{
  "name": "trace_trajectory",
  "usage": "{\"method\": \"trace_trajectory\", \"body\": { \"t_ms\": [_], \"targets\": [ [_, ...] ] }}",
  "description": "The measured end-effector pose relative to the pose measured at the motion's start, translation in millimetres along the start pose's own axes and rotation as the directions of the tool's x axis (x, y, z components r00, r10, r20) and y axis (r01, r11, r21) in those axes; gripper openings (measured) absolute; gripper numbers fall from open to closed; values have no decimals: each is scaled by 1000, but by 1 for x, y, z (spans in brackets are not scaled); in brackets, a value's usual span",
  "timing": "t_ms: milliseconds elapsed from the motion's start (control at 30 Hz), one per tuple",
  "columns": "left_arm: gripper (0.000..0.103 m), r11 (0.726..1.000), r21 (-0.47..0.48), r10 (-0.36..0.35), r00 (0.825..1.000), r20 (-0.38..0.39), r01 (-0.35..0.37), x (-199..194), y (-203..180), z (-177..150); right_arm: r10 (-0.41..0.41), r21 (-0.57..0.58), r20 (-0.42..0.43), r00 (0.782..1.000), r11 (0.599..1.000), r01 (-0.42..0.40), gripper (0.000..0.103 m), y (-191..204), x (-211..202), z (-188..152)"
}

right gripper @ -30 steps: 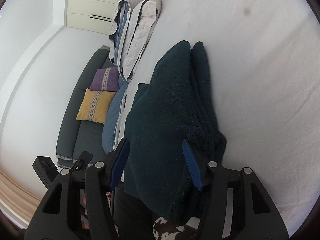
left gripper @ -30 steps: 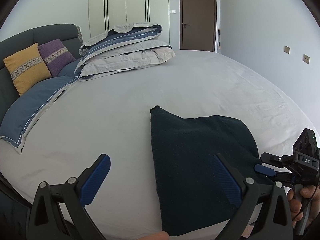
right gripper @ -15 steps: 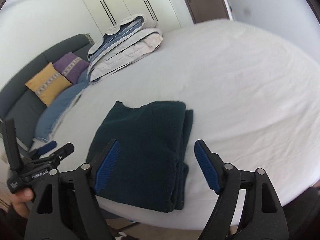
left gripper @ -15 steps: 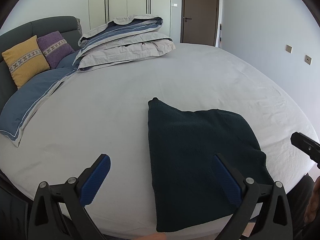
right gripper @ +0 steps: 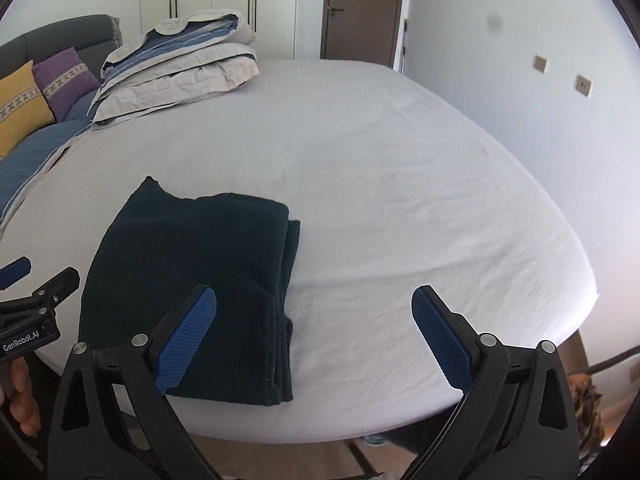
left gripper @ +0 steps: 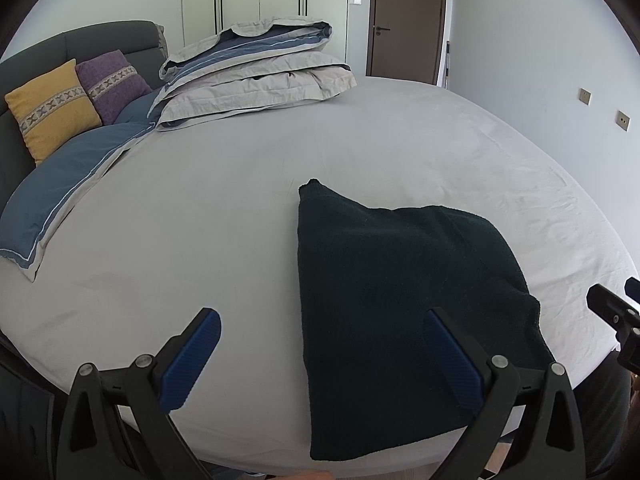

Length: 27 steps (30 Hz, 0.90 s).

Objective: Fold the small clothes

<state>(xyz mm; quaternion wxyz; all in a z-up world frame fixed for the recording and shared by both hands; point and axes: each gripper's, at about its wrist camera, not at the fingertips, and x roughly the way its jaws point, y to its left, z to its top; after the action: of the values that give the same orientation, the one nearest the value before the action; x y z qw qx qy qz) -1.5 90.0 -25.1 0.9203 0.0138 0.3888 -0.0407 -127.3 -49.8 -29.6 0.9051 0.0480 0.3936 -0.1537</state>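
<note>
the dark green folded garment point(left gripper: 400, 312) lies flat on the bed sheet point(left gripper: 240, 208), close to the near edge of the mattress. in the right wrist view the same garment point(right gripper: 188, 280) shows stacked layers along its right edge, with a small pointed corner sticking up at its far left. its near edge runs almost along the mattress edge, with only a thin strip of sheet in front of it.

the right gripper point(right gripper: 314, 336) hangs above the near edge of the bed, its jaws opening and already spread wide, with nothing between them. its left blue pad sits over the garment's near right corner in the picture but is not pressing on it; the right pad is over bare sheet.

the left gripper point(left gripper: 322, 360) is also spread wide and holds nothing. its right pad overlaps the garment in view, and its left pad is over bare sheet.

to the right of the garment, and beyond it, the sheet is open and lightly creased out to the rounded far edge. well apart at the head of the bed sits a folded duvet point(left gripper: 256, 68), with a blue pillow point(left gripper: 68, 184), a yellow cushion point(left gripper: 50, 108) and a purple cushion point(left gripper: 112, 84) against the grey headboard point(left gripper: 100, 40).
</note>
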Motion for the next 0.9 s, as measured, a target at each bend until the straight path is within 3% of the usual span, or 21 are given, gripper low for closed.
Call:
{"method": "trace_trajectory", "body": {
  "t_ms": [900],
  "targets": [
    [103, 1000, -8, 2, 1000, -9, -2, 6, 2, -2, -21, -32, -41, 999, 999, 20, 100, 13, 18, -11]
  ]
}}
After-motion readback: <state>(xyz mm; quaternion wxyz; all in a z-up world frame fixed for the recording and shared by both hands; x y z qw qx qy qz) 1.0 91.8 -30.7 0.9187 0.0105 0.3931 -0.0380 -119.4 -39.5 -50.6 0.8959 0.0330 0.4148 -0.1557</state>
